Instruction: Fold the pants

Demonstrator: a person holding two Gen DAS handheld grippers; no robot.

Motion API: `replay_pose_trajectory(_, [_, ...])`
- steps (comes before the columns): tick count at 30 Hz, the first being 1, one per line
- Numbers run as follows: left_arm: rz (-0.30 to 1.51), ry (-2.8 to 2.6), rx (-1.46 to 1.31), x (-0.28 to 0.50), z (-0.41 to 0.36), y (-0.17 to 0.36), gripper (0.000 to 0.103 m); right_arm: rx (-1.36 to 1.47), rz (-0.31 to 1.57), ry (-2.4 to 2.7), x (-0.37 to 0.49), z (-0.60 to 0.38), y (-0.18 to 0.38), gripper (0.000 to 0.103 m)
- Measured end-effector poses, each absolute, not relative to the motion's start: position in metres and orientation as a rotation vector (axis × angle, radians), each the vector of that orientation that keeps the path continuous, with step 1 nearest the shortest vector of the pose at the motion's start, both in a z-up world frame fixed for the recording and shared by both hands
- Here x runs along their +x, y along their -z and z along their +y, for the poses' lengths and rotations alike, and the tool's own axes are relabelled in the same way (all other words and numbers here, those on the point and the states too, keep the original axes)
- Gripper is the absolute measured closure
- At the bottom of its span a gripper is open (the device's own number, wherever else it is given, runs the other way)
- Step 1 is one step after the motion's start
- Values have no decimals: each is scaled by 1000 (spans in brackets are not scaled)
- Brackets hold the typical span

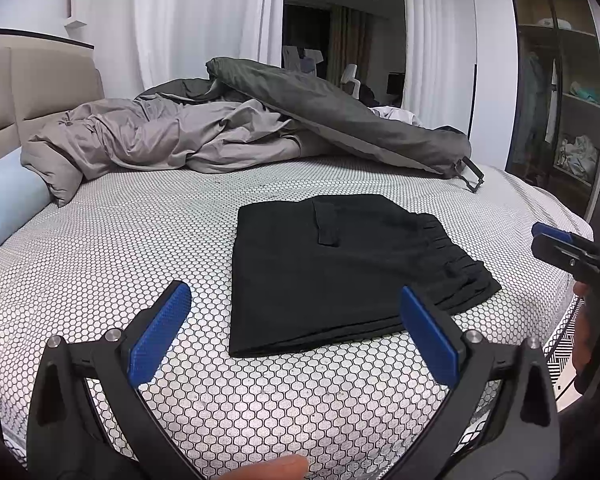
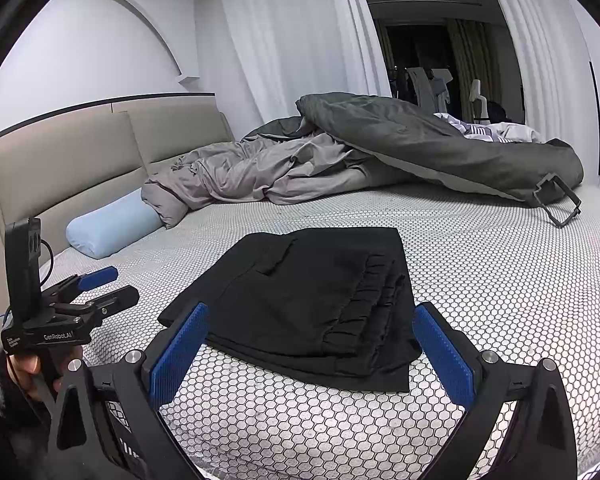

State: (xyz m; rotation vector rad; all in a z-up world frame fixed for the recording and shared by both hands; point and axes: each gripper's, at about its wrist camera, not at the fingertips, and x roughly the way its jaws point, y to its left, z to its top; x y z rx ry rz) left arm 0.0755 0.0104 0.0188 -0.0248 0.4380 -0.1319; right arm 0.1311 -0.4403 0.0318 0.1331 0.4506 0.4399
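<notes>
Pants (image 1: 332, 272) lie folded compact on the bed (image 1: 140, 240) at your 12 o'clock; your left gripper (image 1: 296, 336) and right gripper (image 2: 312, 352) hover spread wide, empty, since folding looks done

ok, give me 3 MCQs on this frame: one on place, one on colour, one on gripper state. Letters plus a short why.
1. Where do the folded pants lie?
A. on the honeycomb-patterned mattress
B. on the grey duvet
C. on the light blue bolster pillow

2. What colour are the gripper pads?
A. red
B. blue
C. green

3. What state is the left gripper in?
A. shut on the pants
B. shut on nothing
C. open, holding nothing

Answers:
1 A: the pants rest flat on the mattress, apart from the duvet and the pillow.
2 B: the pads on the left and the right gripper are blue.
3 C: its jaws stand wide apart with only mattress between them.
</notes>
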Motion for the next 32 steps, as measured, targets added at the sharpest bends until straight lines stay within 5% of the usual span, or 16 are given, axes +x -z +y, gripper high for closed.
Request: replay_pose_trajectory(32, [429, 124, -19, 72, 13, -19, 1, 134, 450, -452, 129, -445, -31, 0])
